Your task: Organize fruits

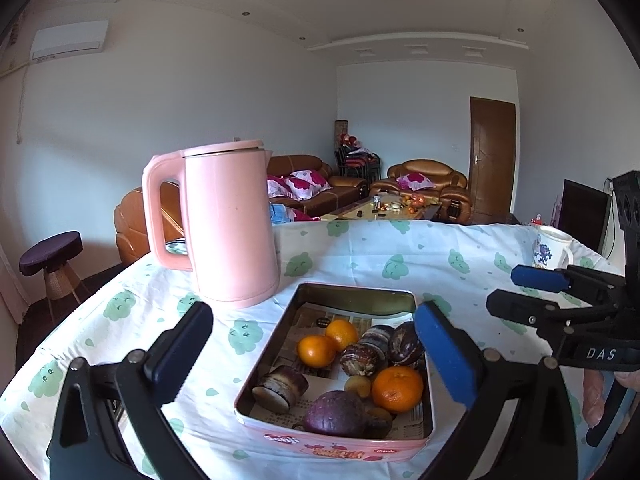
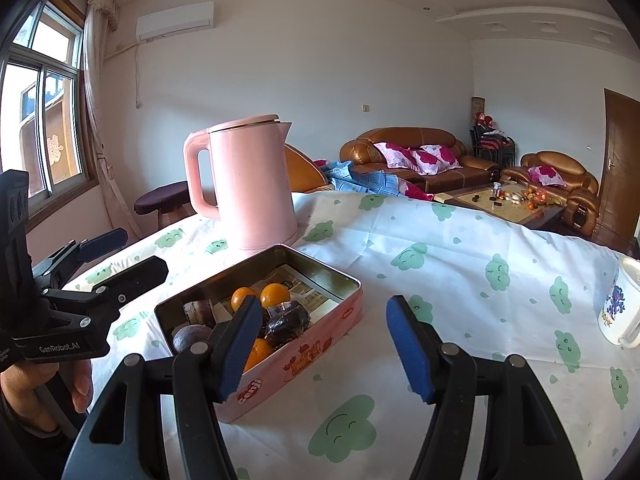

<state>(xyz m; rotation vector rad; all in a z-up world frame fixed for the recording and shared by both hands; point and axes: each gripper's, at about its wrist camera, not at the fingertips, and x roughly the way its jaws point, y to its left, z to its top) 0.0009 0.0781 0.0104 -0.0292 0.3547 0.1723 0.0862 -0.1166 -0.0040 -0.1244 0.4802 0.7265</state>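
Tin (image 1: 256, 384) of fruit sits lower centre of the left wrist view, on the cloud-print cloth (image 1: 400, 264); in the right wrist view it lies left of centre, pink kettle (image 2: 250, 184) just behind it.

Your left gripper (image 1: 316, 340) stands open, nothing between the pads, tin framed in the gap. Your right gripper (image 2: 320, 348) is open too, empty, its left pad overlapping the tin's near corner in frame; you can't tell if it touches.

Inside: three oranges (image 1: 397, 389), firm and round, likely to roll. Take one across its widest part, with light pressure. The dark purple fruit (image 1: 334, 412) at the tin's near edge looks smooth-skinned, probably slippery; squeeze gently. The brown mottled pieces (image 1: 406, 342) in the middle look hard and irregular, so grip across the flatter faces. The short dark cylinder (image 1: 280, 388) at lower left offers flat ends.

Fruit is packed close; reach the outer pieces first. The tin is thin metal and light, and may slide on the cloth if you nudge it. Mug (image 2: 620, 304) stands at far right, well apart
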